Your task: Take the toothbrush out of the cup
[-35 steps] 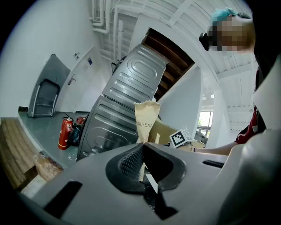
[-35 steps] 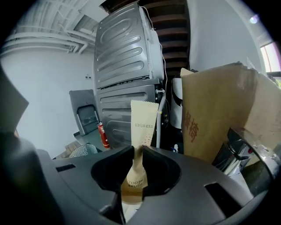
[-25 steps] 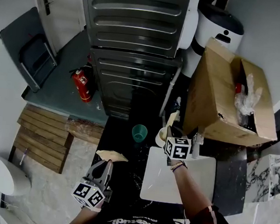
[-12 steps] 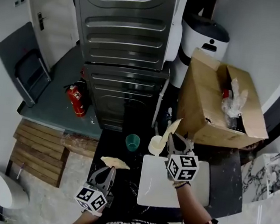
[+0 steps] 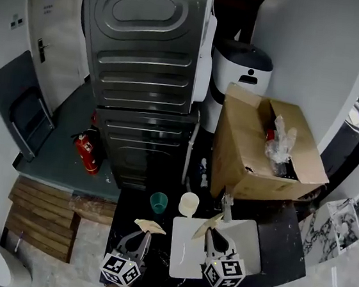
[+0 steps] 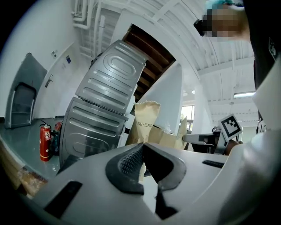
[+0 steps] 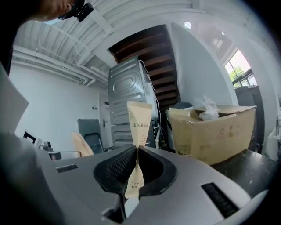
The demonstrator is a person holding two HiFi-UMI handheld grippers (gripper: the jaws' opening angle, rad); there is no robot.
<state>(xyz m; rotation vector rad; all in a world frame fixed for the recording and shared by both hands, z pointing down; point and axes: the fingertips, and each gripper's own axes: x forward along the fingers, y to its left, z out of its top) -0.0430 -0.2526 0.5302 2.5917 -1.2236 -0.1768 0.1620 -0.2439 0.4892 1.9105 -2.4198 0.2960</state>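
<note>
My right gripper is shut on a tan paper toothbrush packet, held clear of the cream cup and over the white basin. In the right gripper view the packet stands upright, pinched at its middle by the gripper. A green cup stands left of the cream one on the dark counter. My left gripper is shut on a second tan packet. That packet rises just past the closed left gripper in its own view.
Stacked steel machines rise behind the counter. An open cardboard box sits at the back right, with a white bin behind it. A red fire extinguisher stands on the floor at the left. A faucet stands at the basin's far edge.
My right gripper lifted the packet out of the cream cup and drew it back over the basin. The left gripper shifted a little with its packet.
</note>
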